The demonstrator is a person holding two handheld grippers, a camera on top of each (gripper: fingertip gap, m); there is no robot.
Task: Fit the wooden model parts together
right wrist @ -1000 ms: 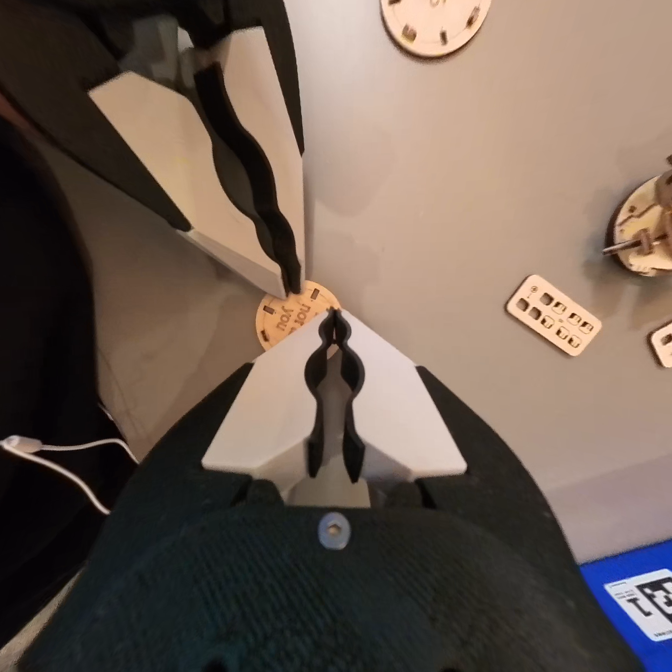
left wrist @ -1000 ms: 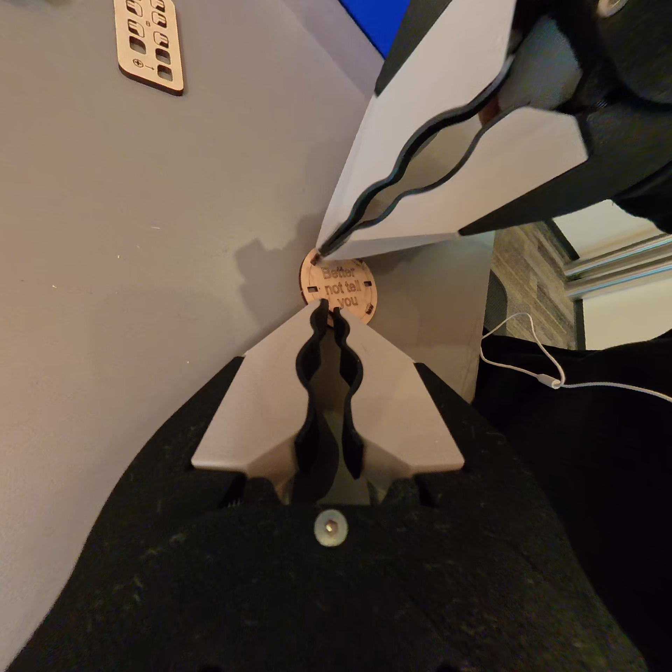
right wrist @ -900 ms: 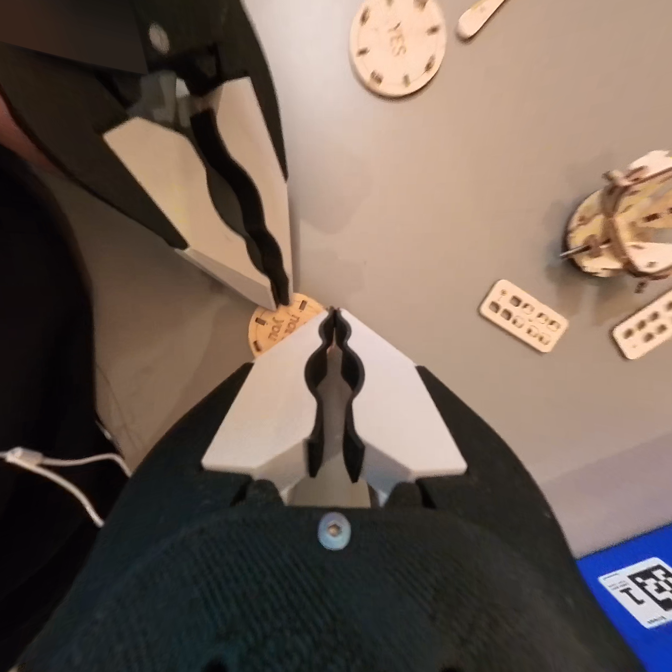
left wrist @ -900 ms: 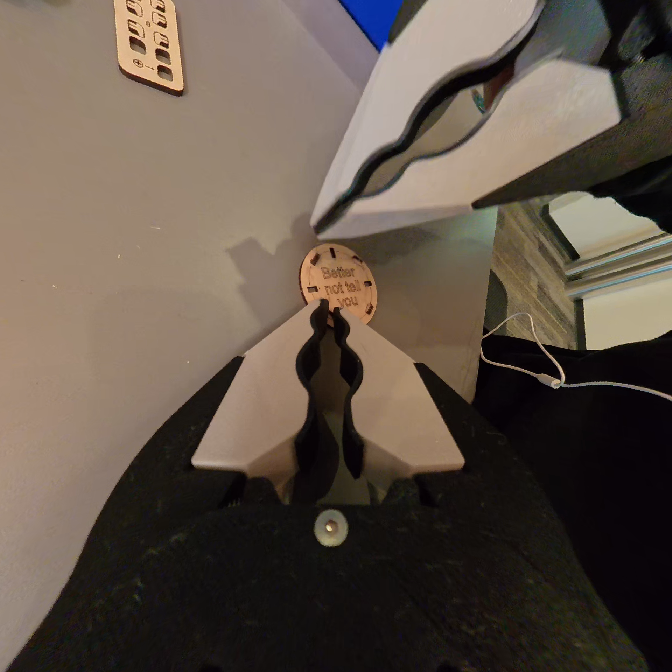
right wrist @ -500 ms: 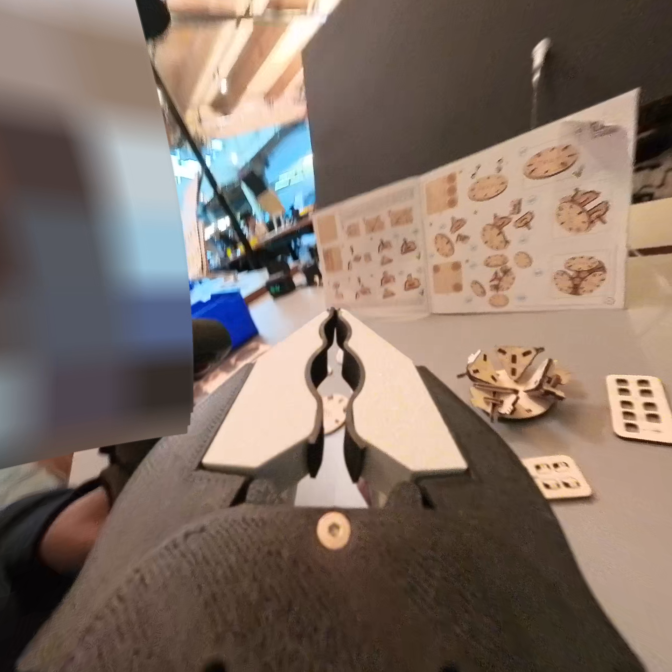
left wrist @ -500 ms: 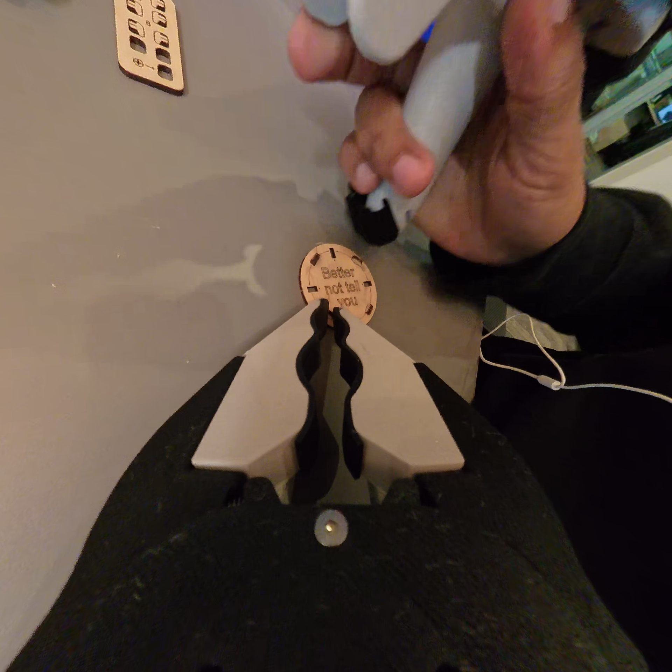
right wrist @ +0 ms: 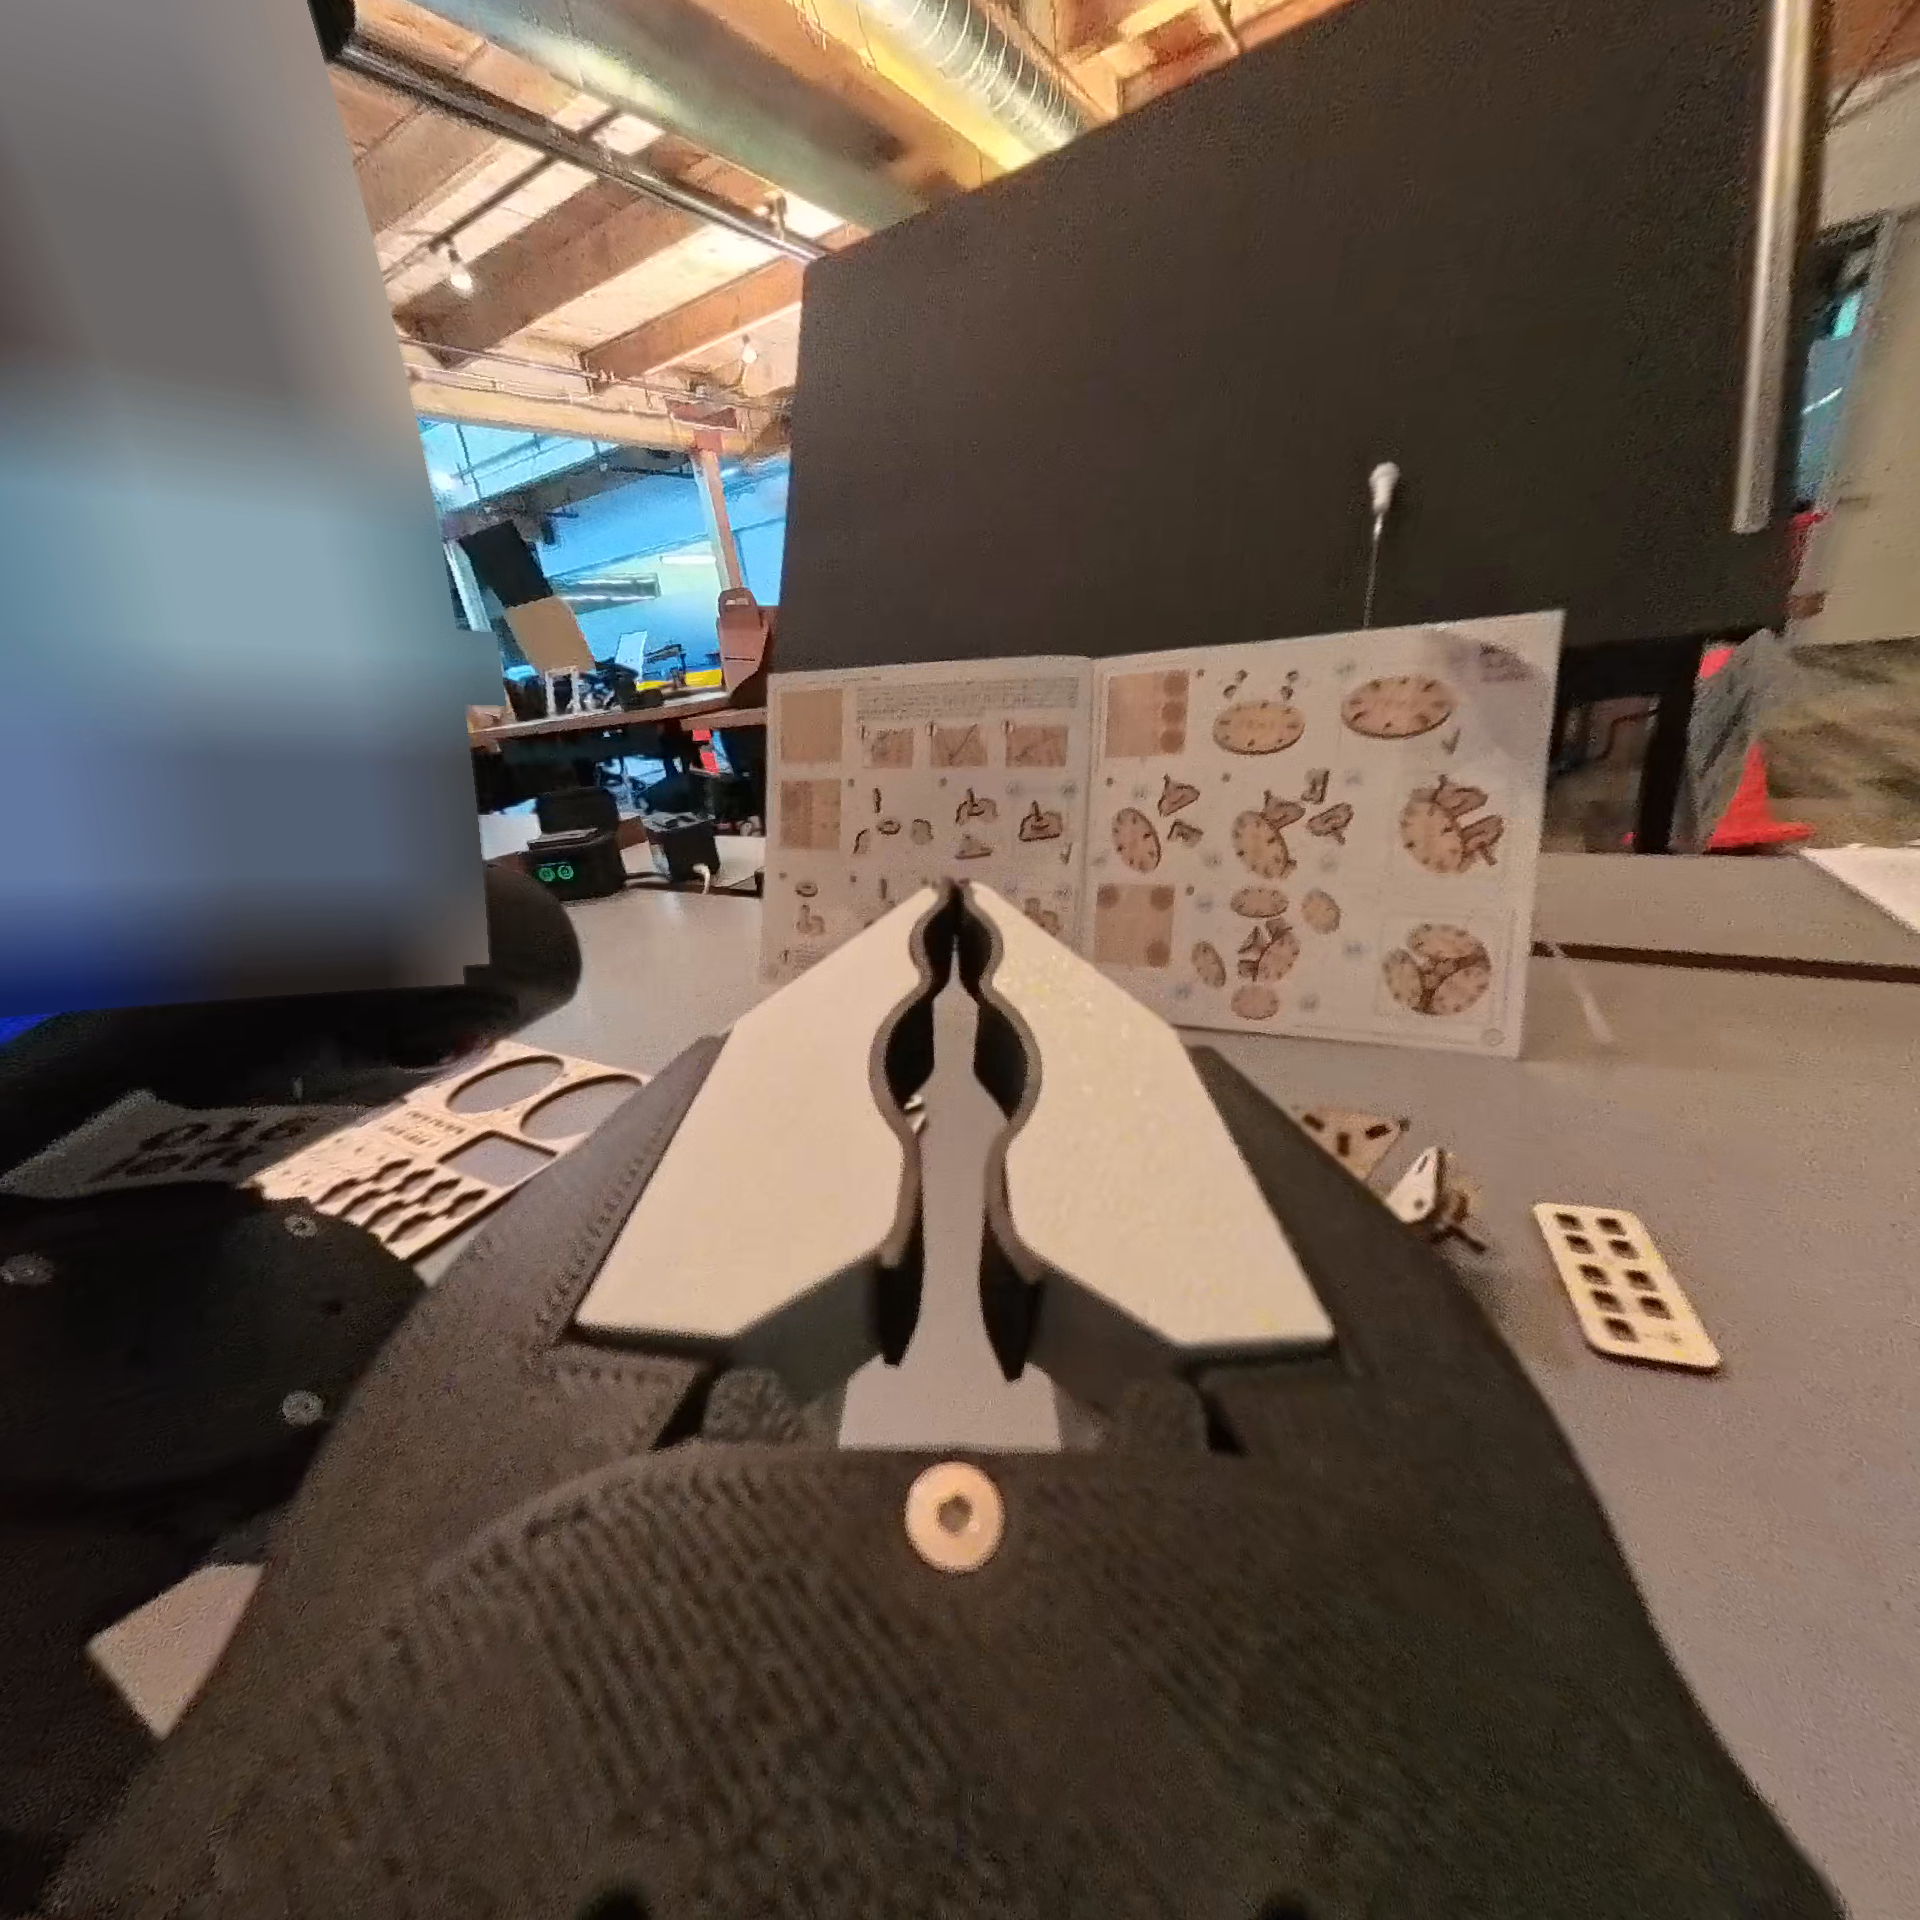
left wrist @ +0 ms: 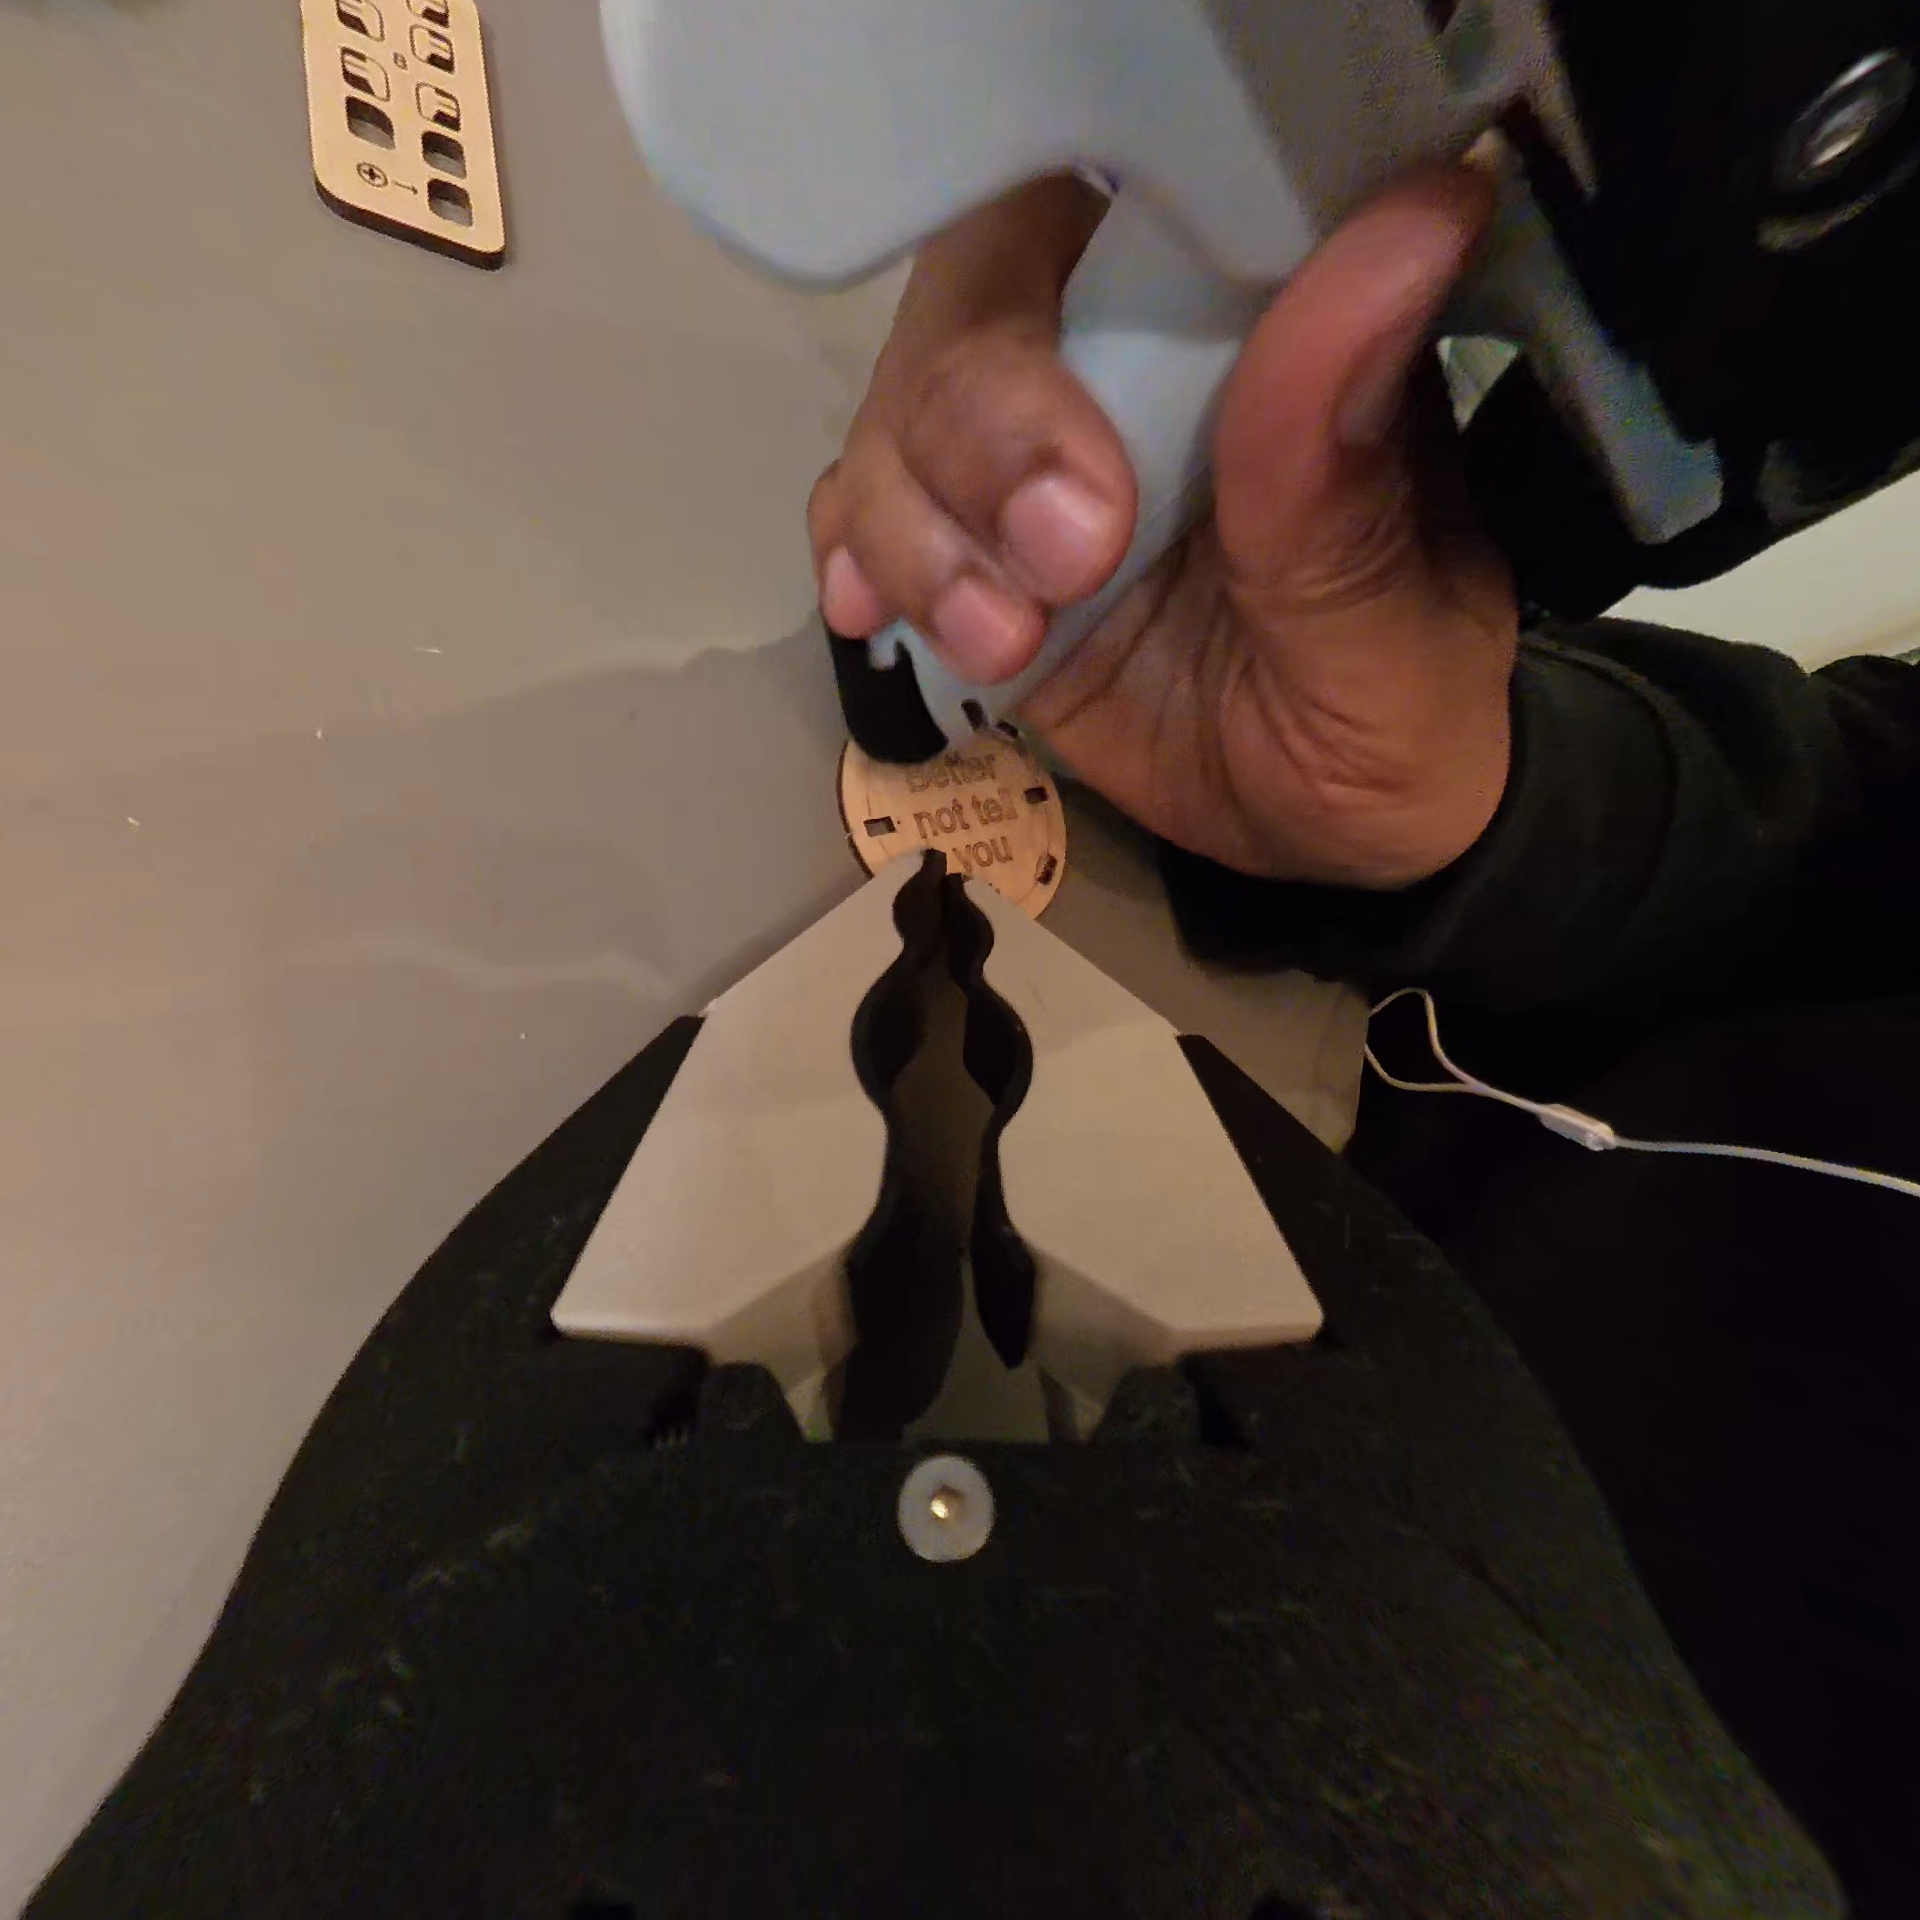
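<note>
Closed left tool (left wrist: 940,881) tips on wooden disc (left wrist: 951,821), hand (left wrist: 1195,582) above

grey table (right wrist: 1714,1195) in front, a black panel (right wrist: 1247,416) standing at its far side. overhead: wood-beam ceiling (right wrist: 644,270), silver duct (right wrist: 935,62), small spot lamps. farther back, more desks (right wrist: 623,717) and chairs, blue-lit wall (right wrist: 623,540). orange cone (right wrist: 1756,800) on the floor, right. warm, dim light.
</note>
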